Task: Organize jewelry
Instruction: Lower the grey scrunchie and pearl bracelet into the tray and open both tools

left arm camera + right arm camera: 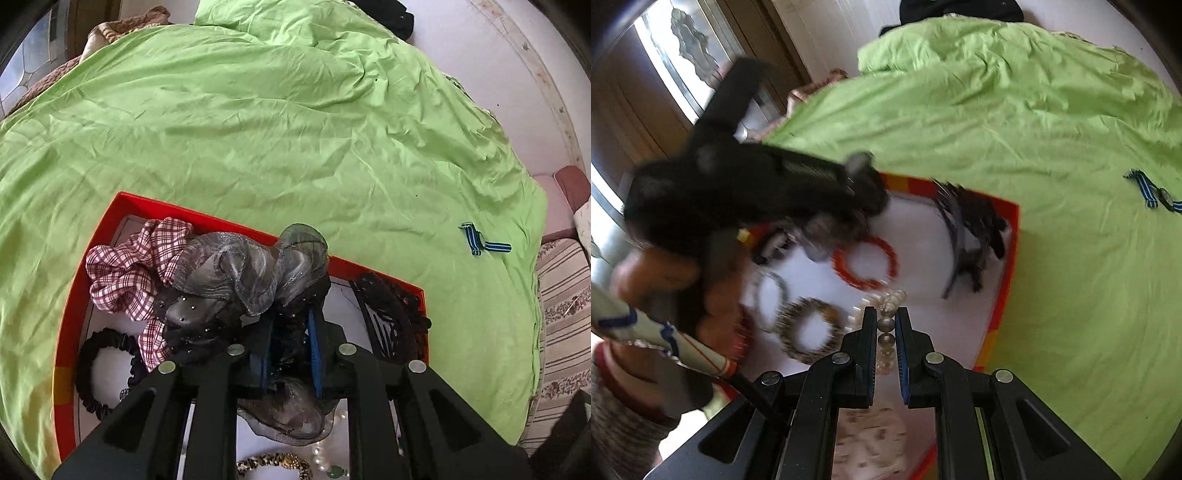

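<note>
Both grippers work over the red-rimmed box (1012,236) on the green bedspread (295,147). The left gripper (291,332) stands slightly apart around a grey gauze scrunchie (255,273) — whether its pads press, I cannot tell. The right gripper (886,321) pinches a pearl strand (886,325) near the box's front edge.

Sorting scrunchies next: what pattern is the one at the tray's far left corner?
Red-and-white check scrunchie, clearest in the left wrist view.

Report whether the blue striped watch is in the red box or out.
Out. The watch lies on the green sheet, apart from the red box.
</note>
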Demonstrator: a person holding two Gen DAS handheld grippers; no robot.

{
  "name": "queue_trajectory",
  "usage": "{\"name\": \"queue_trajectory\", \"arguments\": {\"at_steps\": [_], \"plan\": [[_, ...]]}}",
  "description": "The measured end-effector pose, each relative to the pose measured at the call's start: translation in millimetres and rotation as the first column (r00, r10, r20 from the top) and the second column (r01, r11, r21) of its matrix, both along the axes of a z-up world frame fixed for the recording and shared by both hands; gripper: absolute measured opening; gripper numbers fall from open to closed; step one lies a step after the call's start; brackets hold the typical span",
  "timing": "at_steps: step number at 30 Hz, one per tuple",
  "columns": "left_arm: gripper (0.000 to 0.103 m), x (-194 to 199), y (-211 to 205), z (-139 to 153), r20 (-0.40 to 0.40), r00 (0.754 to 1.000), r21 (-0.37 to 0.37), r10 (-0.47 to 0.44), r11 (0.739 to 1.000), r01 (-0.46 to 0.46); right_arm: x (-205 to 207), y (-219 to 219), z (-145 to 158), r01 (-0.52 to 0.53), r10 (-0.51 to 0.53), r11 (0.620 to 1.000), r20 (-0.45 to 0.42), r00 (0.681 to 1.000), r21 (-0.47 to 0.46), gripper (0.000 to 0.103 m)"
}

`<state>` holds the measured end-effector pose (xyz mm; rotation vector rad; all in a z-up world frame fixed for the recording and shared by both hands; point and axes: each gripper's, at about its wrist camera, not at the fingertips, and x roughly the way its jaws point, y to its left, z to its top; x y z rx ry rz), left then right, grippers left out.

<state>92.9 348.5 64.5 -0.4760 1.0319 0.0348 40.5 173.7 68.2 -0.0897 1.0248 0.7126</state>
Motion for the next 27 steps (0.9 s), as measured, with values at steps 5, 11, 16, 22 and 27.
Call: {"name": "queue_trajectory", "arguments": {"at_steps": [5, 11, 16, 22, 27], "plan": [[0.033, -1, -4, 2, 0.020, 1.000, 0.007, -0.013, 1.000, 0.013, 2, -9, -7, 0.003, -0.002, 0.999, 0.019, 1.000, -0.041, 0.011], [0.049, -5, -13, 14, 0.052, 0.998, -0.015, -0.036, 0.999, 0.037, -12, -12, 5, -0.019, 0.024, 0.998, 0.079, 0.997, -0.061, 0.032], [0.057, -18, -13, 33, 0.094, 0.995, -0.050, -0.026, 0.998, 0.031, -23, -22, 18, -0.012, 0.015, 0.999, 0.103, 0.995, -0.032, 0.047], [0.061, -28, -13, 47, 0.111, 0.994, -0.051, -0.014, 0.999, 0.020, -30, -41, 24, 0.023, -0.020, 1.000, 0.107, 0.994, -0.022, 0.048], [0.070, -29, -16, 59, 0.163, 0.987, -0.126, -0.019, 0.991, 0.039, -35, -60, 30, 0.049, -0.048, 0.999, 0.104, 0.993, -0.007, 0.049]]}}
